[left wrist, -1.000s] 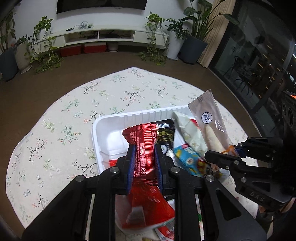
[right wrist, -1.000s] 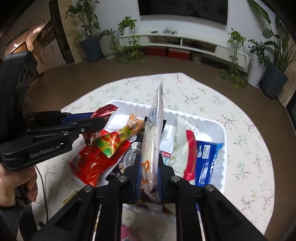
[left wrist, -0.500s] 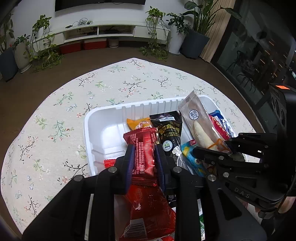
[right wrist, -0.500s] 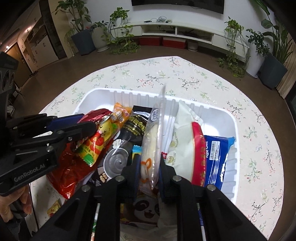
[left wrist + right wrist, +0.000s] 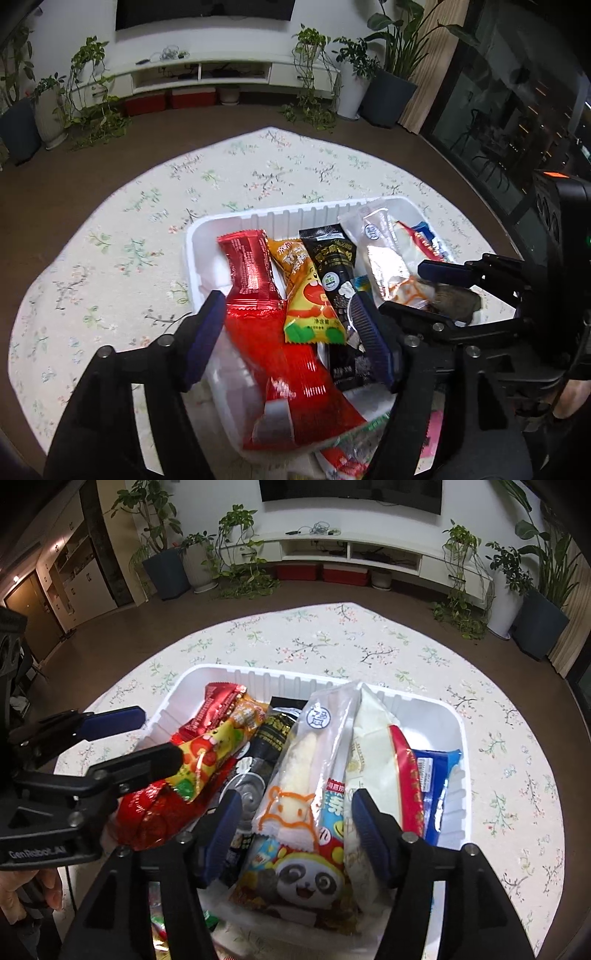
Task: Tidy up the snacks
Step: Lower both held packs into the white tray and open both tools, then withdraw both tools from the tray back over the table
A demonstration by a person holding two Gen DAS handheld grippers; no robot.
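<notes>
release is the step in hand: both grippers have just been opening their jaws over the white ribbed plastic tray, which sits on a round table under a pale floral tablecloth.

the left gripper stands well open. the long glossy red foil snack packet lies between its blue pads, but neither pad presses on it; it rests along the tray's left side, its near end hanging over the near rim. beside it lie a yellow-orange cartoon packet and a black pouch.

the right gripper is likewise well open, holding nothing. the clear plastic packet with a pale bun inside and an orange cartoon print lies between its pads, leaning on a white wrapper, with a blue packet at the far right of the tray.

to do this well, i would lift each gripper straight back along its own line, so the pads do not snag the crinkly film and drag a packet out. the red one looks likeliest to slide off the rim; a nudge inward may be needed.
</notes>
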